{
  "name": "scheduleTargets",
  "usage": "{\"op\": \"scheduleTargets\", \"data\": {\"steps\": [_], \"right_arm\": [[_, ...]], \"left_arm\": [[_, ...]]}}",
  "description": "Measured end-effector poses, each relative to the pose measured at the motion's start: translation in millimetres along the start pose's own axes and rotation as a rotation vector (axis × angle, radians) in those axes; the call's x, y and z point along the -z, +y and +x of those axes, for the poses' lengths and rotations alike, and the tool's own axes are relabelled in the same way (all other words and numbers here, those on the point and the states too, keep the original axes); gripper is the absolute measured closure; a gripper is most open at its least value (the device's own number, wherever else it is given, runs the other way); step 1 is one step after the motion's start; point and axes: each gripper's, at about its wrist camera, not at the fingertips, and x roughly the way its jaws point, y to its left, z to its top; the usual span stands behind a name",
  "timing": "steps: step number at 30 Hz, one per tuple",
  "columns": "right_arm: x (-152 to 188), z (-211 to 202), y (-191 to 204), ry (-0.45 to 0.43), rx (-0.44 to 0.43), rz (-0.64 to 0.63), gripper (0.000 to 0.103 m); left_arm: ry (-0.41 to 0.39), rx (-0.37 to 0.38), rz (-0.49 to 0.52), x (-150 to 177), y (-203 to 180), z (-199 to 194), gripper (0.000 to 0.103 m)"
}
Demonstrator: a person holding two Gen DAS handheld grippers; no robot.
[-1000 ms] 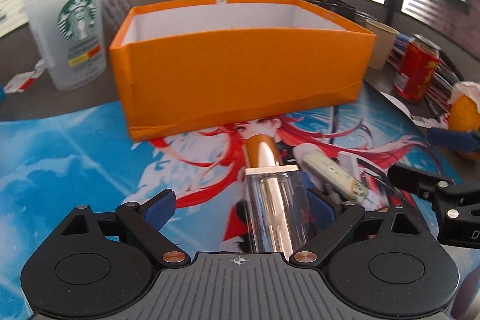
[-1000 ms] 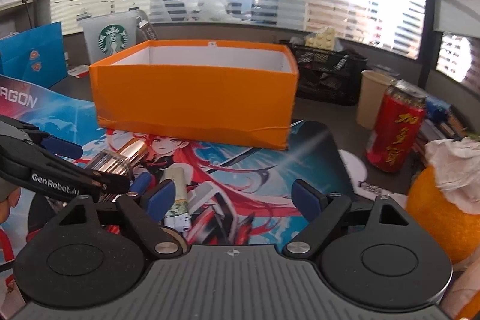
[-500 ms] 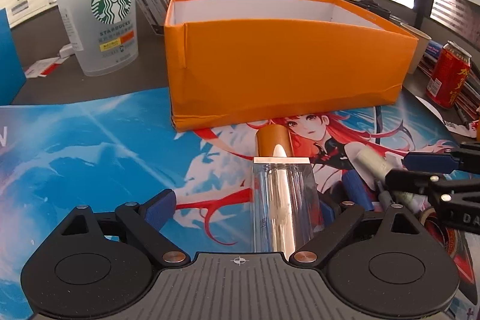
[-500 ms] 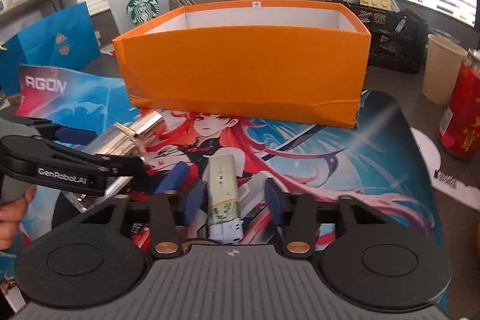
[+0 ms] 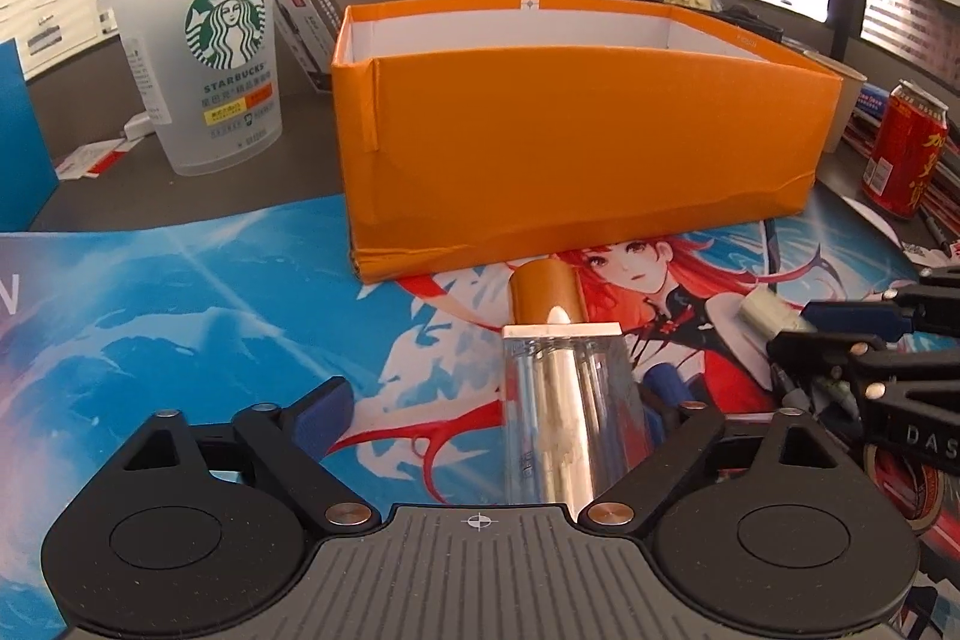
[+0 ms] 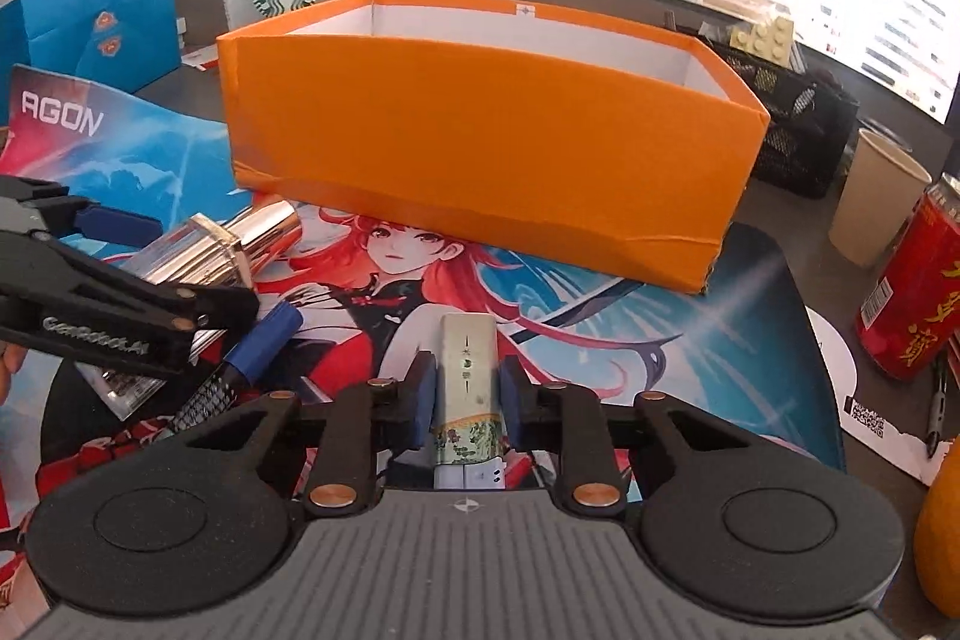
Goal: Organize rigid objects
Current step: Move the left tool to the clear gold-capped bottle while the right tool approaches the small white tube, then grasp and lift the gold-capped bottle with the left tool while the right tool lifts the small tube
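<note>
1. The right gripper [image 6: 465,391] has just been closing, and its blue pads [image 6: 420,394] now press on both sides of a slim pale lighter [image 6: 467,370] with a floral band, which lies lengthwise on the printed desk mat [image 6: 600,340], pointing toward the box.
2. The left gripper [image 5: 492,400] has its jaws wide apart and has just been narrowing a little; a clear, silvery perfume bottle [image 5: 564,412] with a copper-coloured cap [image 5: 545,292] lies on the mat between them. The right pad sits just beside the bottle's side, and the left pad [image 5: 321,415] stands well clear of it. Whether the right pad touches the glass, I cannot tell.
3. The bottle's cap points at the near wall of the open orange cardboard box [image 5: 576,148], which rests on the far edge of the mat; its floor is hidden from both cameras.
4. A blue-capped pen [image 6: 252,352] lies on the mat between the two grippers.
5. A frosted Starbucks cup [image 5: 210,64] stands left of the box; a red drink can [image 6: 918,292] and a paper cup [image 6: 876,196] stand to its right.
</note>
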Motion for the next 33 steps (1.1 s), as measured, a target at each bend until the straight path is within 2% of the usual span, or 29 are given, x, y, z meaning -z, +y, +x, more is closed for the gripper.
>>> {"op": "scheduleTargets", "data": {"steps": [1, 2, 3, 11, 19, 27, 33], "right_arm": [[0.7, -0.6, -0.2, 0.0, -0.008, 0.006, 0.082], [1.2, -0.9, 0.2, -0.001, -0.009, 0.011, 0.082], [1.4, -1.2, 0.0, -0.002, -0.007, 0.016, 0.082], [-1.7, -10.0, -5.5, -0.03, -0.011, 0.066, 0.082], [-8.9, -19.4, -8.3, -0.063, -0.05, 0.121, 0.082], [-11.9, -25.3, -7.3, -0.082, -0.084, 0.142, 0.082], [-12.4, -27.5, -9.0, -0.092, -0.095, 0.156, 0.082]], "left_arm": [[-0.01, 0.01, 0.007, -0.1, -2.0, -1.6, 0.035], [-0.019, 0.016, 0.013, -0.5, -4.4, -3.5, 0.059], [-0.024, 0.019, 0.021, -0.9, -7.0, -5.0, 0.068], [-0.021, 0.046, 0.002, -0.4, -2.6, -7.1, 0.068], [-0.003, 0.098, -0.104, -0.7, 15.5, -17.3, 0.068], [-0.022, 0.141, -0.119, -2.4, 20.1, -33.7, 0.068], [-0.03, 0.148, -0.13, -4.4, 23.3, -39.9, 0.068]]}}
